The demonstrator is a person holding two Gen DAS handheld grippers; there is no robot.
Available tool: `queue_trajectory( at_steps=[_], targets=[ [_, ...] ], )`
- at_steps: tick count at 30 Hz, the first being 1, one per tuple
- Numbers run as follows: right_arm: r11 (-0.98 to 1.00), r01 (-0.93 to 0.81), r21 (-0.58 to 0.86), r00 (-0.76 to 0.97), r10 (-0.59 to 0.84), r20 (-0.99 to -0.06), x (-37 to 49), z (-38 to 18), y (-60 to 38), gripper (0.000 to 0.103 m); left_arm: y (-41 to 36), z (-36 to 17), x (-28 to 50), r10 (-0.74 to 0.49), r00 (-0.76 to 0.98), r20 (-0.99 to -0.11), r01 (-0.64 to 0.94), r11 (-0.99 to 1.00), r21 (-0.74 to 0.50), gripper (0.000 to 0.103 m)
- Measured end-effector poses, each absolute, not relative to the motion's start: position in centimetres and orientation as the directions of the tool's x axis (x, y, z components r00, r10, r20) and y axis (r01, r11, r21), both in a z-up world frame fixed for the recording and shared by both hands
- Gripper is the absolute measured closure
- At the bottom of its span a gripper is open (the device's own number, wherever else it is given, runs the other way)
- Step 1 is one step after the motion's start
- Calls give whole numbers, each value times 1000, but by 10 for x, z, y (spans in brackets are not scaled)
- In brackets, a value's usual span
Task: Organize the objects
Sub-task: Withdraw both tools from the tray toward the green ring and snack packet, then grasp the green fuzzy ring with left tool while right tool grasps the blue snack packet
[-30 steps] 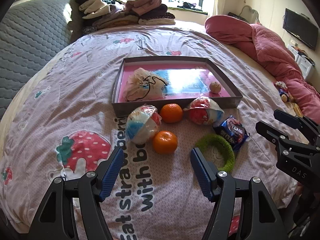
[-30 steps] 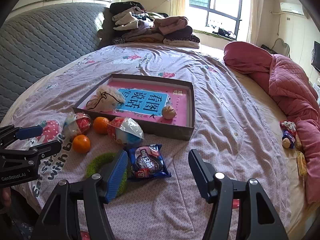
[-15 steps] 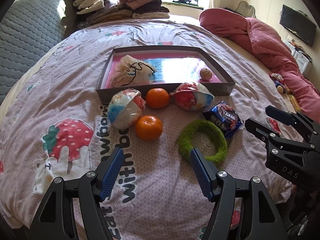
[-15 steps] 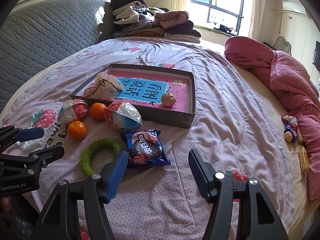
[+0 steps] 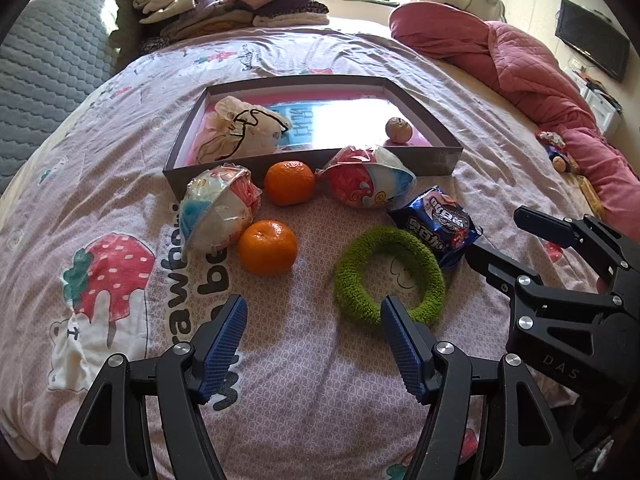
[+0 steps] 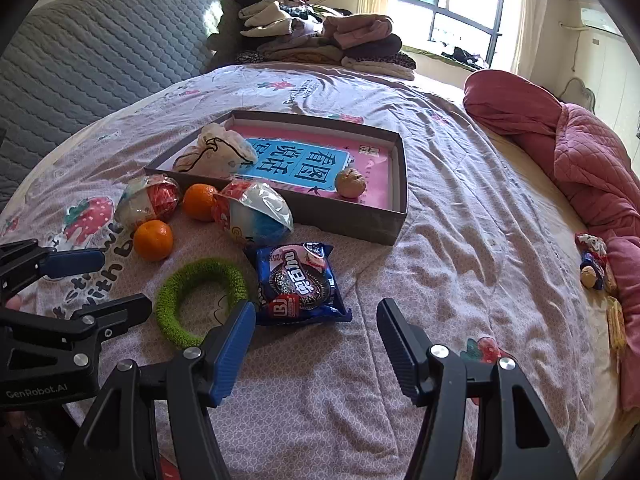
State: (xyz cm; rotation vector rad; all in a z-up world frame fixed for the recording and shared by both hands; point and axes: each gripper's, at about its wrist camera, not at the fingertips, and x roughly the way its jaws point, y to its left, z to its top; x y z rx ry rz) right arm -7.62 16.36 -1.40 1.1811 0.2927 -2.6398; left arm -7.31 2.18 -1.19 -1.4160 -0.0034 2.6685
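Observation:
A shallow grey box (image 5: 436, 160) (image 6: 352, 224) with a pink lining lies on the bed. It holds a white drawstring pouch (image 5: 240, 132) and a small beige ball (image 5: 398, 129). In front of it lie two oranges (image 5: 267, 246) (image 5: 289, 182), two wrapped toy balls (image 5: 216, 212) (image 5: 368, 184), a green fuzzy ring (image 5: 390, 276) (image 6: 200, 300) and a blue cookie packet (image 5: 436, 226) (image 6: 298, 282). My left gripper (image 5: 314, 336) is open and empty, just short of the near orange and the ring. My right gripper (image 6: 316, 334) is open and empty, just short of the packet.
The bed carries a pink strawberry-print sheet (image 5: 120, 272). A pink quilt (image 5: 532, 64) is bunched at the right. Folded clothes (image 5: 224, 4) are stacked at the far end. Small toys (image 6: 592, 260) lie by the quilt. A padded grey headboard (image 6: 80, 52) stands at the left.
Both grippers have moved forward and lower toward the objects, which now look larger and nearer. Both stay open. Nothing on the bed has moved.

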Motion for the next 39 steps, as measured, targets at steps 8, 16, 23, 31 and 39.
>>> queue_trajectory(
  at_steps=[8, 16, 23, 31, 39],
  targets=[
    [-948, 303, -92, -634, -129, -762, -86, -23, 163, 40, 28, -21, -84, 101, -533, -840, -102, -993, -54, 32],
    [-946, 316, -72, -623, -150, -768, -95, -29, 164, 35, 29, -32, -93, 100, -511, -854, -97, -994, -59, 32],
    [-938, 340, -62, -617, -173, -768, -102, -32, 162, 31, 29, -41, -98, 89, -496, -864, -85, -995, -54, 32],
    [-933, 358, -44, -607, -197, -770, -107, -32, 160, 30, 29, -47, -102, 74, -488, -870, -71, -997, -45, 33],
    [-928, 369, -41, -600, -204, -774, -110, -31, 157, 30, 27, -48, -103, 62, -485, -872, -66, -997, -34, 32]
  ],
)
